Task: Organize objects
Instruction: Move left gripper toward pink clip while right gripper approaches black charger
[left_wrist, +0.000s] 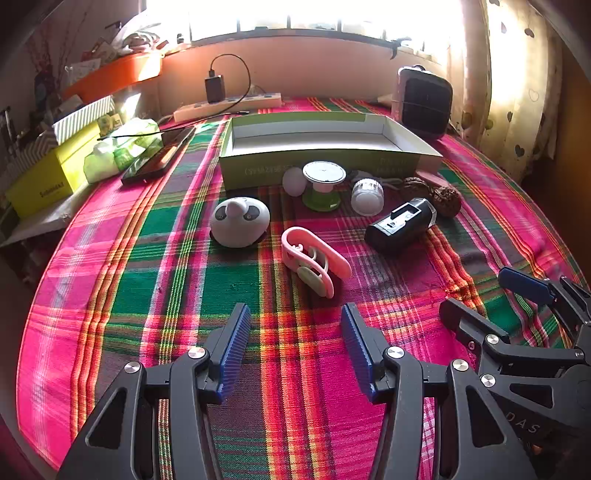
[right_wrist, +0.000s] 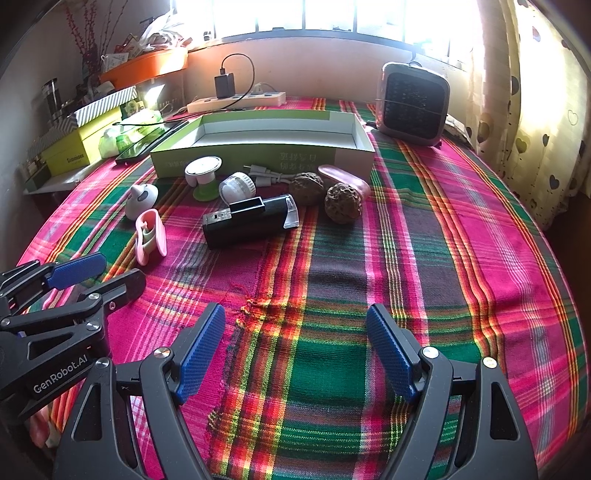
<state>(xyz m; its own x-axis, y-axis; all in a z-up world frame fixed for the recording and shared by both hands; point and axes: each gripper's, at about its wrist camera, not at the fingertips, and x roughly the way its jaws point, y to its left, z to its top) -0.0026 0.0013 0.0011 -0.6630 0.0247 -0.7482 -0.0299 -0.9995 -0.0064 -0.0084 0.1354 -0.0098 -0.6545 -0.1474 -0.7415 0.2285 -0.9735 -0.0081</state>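
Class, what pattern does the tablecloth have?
The tablecloth is plaid: pink, green and orange. The right wrist view shows it best.
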